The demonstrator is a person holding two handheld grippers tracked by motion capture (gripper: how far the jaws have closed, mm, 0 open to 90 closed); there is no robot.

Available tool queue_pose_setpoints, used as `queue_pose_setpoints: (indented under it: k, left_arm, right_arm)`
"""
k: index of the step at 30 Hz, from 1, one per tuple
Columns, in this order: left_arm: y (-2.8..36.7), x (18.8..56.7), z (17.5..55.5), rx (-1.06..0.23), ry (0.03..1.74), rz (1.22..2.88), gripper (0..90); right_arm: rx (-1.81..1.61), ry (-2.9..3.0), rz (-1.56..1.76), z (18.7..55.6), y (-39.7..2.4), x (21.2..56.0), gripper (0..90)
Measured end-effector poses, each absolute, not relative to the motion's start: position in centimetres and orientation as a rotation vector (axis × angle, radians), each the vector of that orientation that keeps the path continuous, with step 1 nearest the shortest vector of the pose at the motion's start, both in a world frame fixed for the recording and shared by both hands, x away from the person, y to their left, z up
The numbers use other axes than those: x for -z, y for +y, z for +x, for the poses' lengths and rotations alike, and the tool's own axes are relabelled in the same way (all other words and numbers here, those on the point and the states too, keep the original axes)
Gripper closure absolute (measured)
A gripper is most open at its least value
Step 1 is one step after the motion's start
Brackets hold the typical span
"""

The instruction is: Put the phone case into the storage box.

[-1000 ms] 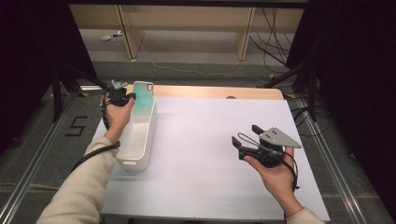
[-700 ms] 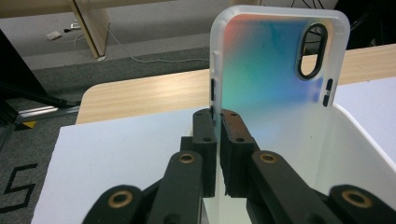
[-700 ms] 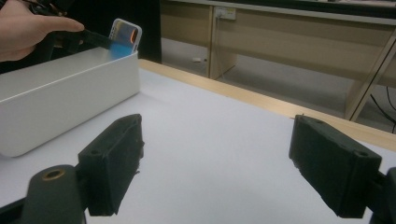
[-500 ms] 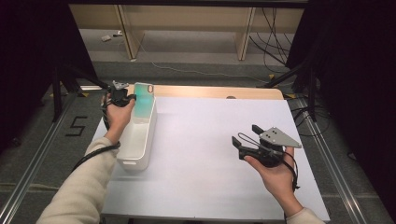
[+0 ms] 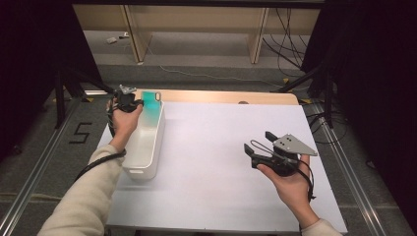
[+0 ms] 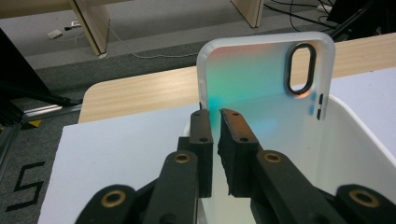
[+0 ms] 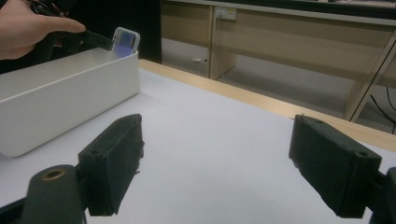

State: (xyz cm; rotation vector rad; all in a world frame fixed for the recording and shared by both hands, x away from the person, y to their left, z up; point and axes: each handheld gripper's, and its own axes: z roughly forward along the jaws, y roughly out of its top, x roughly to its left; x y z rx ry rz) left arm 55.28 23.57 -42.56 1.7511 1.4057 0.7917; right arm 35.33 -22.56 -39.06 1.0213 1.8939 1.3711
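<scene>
Beside the phone case [image 6: 261, 84], bin wall [image 6: 359, 140] rises.

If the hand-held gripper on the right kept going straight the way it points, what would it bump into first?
Probably nothing on the white table. The right hand-held gripper has open jaws aimed past the white bin toward the table's far wooden edge, though depth is hard to judge.

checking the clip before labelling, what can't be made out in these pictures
- Bottom of the white bin: high view, left forearm covers it.
- Lower end of the phone case: left gripper view, left tongs and bin wall hide it.
- Right tongs bases: right gripper view, cut by bottom edge.
</scene>
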Motion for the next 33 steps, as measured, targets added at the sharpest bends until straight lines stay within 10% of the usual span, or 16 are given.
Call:
queue_pose_setpoints:
  k: [33]
  left_arm:
    - [24.7, 40.3, 52.1, -0.762, 1.29, 1.703, 25.7]
  right_arm:
    - [-1.362, 1.887, 1.03, 35.4, -22.7, 39.0, 18.5]
